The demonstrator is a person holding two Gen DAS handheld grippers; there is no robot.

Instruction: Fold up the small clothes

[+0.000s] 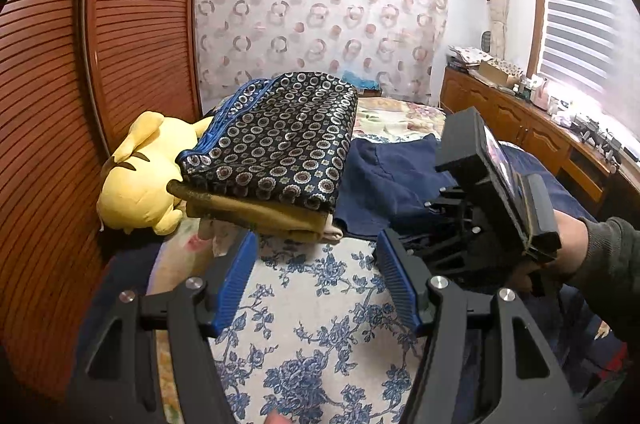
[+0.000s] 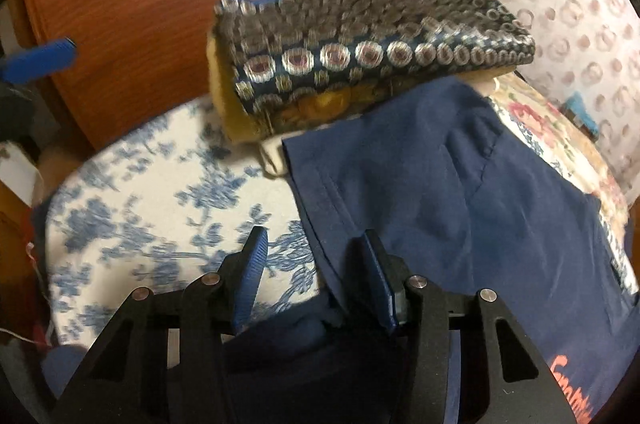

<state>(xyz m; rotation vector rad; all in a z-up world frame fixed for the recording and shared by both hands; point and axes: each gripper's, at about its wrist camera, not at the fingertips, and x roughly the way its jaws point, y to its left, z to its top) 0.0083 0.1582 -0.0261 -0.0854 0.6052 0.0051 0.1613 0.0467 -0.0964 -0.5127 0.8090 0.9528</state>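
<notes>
A navy blue garment [image 2: 460, 208] with orange lettering lies spread on the bed, also seen in the left wrist view [image 1: 384, 184]. My right gripper [image 2: 314, 252] is open, its jaws over the garment's left edge, holding nothing. My left gripper [image 1: 316, 248] is open and empty above the blue-flowered white sheet [image 1: 312, 324], to the left of the garment. The right gripper's body and the hand holding it show in the left wrist view [image 1: 500, 192]. One left fingertip [image 2: 40, 60] shows at the far left of the right wrist view.
A stack of folded bedding [image 1: 276, 144] with a dark circle-patterned cover lies just behind the garment, also in the right wrist view [image 2: 360, 56]. A yellow plush toy [image 1: 136, 176] lies left of it. A wooden wardrobe [image 1: 100, 64] stands left; a cabinet [image 1: 520, 128] right.
</notes>
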